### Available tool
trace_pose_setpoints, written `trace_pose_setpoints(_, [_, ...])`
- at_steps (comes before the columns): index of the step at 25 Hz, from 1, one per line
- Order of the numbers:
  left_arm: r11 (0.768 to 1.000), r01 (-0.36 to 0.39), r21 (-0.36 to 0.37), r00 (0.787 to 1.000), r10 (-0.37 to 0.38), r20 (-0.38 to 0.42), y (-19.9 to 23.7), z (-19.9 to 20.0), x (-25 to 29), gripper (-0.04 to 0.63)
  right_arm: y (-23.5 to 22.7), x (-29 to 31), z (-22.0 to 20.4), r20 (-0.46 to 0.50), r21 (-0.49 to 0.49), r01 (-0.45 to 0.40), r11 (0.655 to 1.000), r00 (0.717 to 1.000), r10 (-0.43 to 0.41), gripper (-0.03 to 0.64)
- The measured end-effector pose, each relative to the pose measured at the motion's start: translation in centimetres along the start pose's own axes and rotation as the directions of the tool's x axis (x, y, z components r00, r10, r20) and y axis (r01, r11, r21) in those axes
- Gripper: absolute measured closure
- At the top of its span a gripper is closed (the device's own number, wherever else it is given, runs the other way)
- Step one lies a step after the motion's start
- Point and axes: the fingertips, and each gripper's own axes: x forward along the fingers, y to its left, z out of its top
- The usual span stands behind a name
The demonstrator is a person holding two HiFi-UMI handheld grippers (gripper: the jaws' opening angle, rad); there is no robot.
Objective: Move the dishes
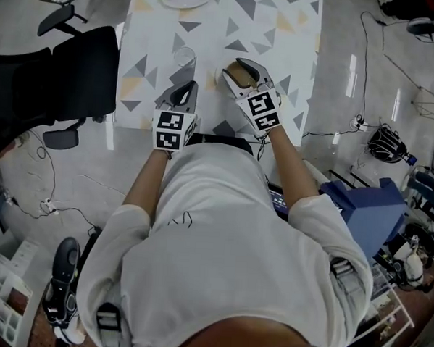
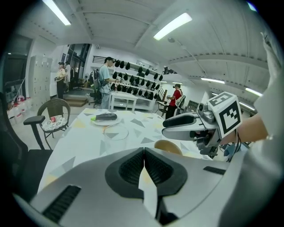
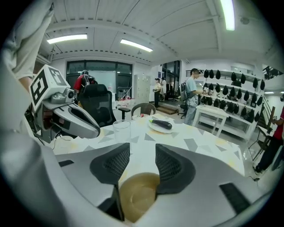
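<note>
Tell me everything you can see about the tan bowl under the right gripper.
The bowl is small, round and tan, with a smooth matte look and a shallow ring in its bottom. It is upright, empty, and appears to rest on the patterned table near the person's edge. The right gripper reaches over it with jaws apart, and its pads do not visibly press on it.

No words, numbers or signs can be read anywhere. The left cube (image 1: 168, 130) and right cube (image 1: 262, 110) show only black-and-white squares.
</note>
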Motion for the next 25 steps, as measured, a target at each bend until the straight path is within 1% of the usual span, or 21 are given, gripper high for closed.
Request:
trace_pose_setpoints(6, [0.996, 0.072, 0.052, 0.997, -0.071, -0.018, -2.4, 0.4, 1.1, 0.575, -1.6, -2.5, -1.4, 0.007, 0.065, 0.081, 0.995, 0.997, -0.082, 0.445])
trace_pose_setpoints(10, [0.989, 0.123, 0.078, 0.992, -0.12, -0.047, -3.9, 0.1, 1.8, 0.575, -2.6, -4.4, -3.2, -0.012, 0.138, 0.15, 0.979, 0.989, -0.15, 0.456])
trace_pose_setpoints(14, [0.98, 0.17, 0.107, 0.983, -0.16, -0.093, -4.9, -0.5, 3.3, 0.575, -3.5, -5.5, -6.0, -0.061, 0.257, 0.219, 0.941, 0.976, -0.211, 0.462])
trace_pose_setpoints(18, [0.973, 0.197, 0.119, 0.974, -0.18, -0.137, -5.8, -1.2, 4.3, 0.575, -3.8, -6.1, -8.8, -0.099, 0.365, 0.254, 0.896, 0.967, -0.233, 0.466])
trace_pose_setpoints(22, [0.97, 0.21, 0.122, 0.967, -0.188, -0.172, -6.4, -2.1, 5.1, 0.575, -4.2, -6.2, -10.7, -0.126, 0.404, 0.28, 0.871, 0.96, -0.25, 0.482])
trace_pose_setpoints(25, [0.972, 0.208, 0.11, 0.964, -0.184, -0.193, -6.5, -2.8, 5.3, 0.575, -4.4, -5.8, -11.9, -0.145, 0.437, 0.28, 0.855, 0.96, -0.24, 0.482])
